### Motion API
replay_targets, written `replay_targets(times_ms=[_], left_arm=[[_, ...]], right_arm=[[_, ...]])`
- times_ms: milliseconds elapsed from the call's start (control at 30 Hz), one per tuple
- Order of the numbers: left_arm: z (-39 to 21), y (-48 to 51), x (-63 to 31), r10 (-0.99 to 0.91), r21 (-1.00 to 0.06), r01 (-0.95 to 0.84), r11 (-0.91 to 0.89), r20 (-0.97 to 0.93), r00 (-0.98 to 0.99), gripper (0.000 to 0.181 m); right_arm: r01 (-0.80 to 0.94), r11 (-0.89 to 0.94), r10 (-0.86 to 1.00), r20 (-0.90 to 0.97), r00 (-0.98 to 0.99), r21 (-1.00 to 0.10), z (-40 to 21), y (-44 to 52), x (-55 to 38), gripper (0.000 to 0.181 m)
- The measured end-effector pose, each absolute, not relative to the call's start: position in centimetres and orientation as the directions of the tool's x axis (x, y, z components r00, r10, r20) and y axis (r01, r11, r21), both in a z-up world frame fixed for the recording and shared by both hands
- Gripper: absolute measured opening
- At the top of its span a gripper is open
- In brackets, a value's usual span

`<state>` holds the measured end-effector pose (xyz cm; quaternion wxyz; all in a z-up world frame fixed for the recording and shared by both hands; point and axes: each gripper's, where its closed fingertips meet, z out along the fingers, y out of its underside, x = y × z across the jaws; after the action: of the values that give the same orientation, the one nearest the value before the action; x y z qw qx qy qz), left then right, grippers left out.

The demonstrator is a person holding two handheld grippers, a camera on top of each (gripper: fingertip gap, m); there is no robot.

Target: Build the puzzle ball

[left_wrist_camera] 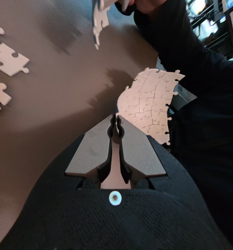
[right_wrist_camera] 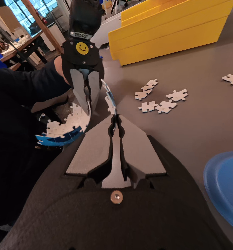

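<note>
My left gripper [left_wrist_camera: 116, 118] is shut on the rim of the partly built puzzle ball [left_wrist_camera: 149, 105], a curved bowl of joined pieces, white inside. In the right wrist view the same bowl [right_wrist_camera: 67, 125] shows its blue outside and hangs from the left gripper [right_wrist_camera: 88, 108] off the table's near edge. My right gripper [right_wrist_camera: 116, 116] is shut on a curved strip of joined pieces [right_wrist_camera: 111, 98], held upright just right of the bowl and apart from it. The strip shows blurred at the top of the left wrist view [left_wrist_camera: 99, 27].
Several loose white pieces [right_wrist_camera: 160, 100] lie on the grey table [right_wrist_camera: 180, 128], also at the left in the left wrist view [left_wrist_camera: 9, 59]. Yellow bins [right_wrist_camera: 167, 35] stand at the back. A blue plate [right_wrist_camera: 226, 181] sits at the right. A dark sleeve [left_wrist_camera: 194, 67] is close by. Tip to tip, the grippers are about 11 centimetres apart.
</note>
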<state>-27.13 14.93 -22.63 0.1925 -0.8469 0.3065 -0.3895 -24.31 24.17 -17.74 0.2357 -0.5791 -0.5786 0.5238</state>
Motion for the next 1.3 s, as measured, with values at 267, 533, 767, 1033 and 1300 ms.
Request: replay_targets(times_ms=[267, 533, 767, 1033, 1300], left_arm=[[-22.4, 16.1, -26.6, -0.726, -0.41, -0.609, -0.679, 0.502, 0.471, 0.0], [-23.1, 17.5, -25.7, -0.708, -0.307, -0.705, -0.64, 0.592, 0.385, 0.0], [-23.0, 18.0, -25.4, -0.717, -0.343, -0.699, -0.627, 0.605, 0.346, 0.0], [-23.1, 18.2, -25.5, -0.726, -0.366, -0.695, -0.619, 0.603, 0.33, 0.0], [-22.7, 18.3, -25.5, -0.728, -0.353, -0.706, -0.614, 0.599, 0.334, 0.001]], right_arm=[[0.492, -0.21, 0.881, -0.382, -0.279, -0.845, -18.0, 22.6, -23.5, 0.0], [0.582, -0.24, 0.847, -0.461, -0.266, -0.777, -19.6, 22.1, -22.7, 0.0], [0.597, -0.274, 0.832, -0.497, -0.246, -0.754, -20.0, 22.5, -22.4, 0.0], [0.611, -0.286, 0.831, -0.509, -0.226, -0.738, -20.4, 22.8, -22.3, 0.0], [0.618, -0.285, 0.832, -0.509, -0.22, -0.733, -20.5, 22.7, -22.3, 0.0]])
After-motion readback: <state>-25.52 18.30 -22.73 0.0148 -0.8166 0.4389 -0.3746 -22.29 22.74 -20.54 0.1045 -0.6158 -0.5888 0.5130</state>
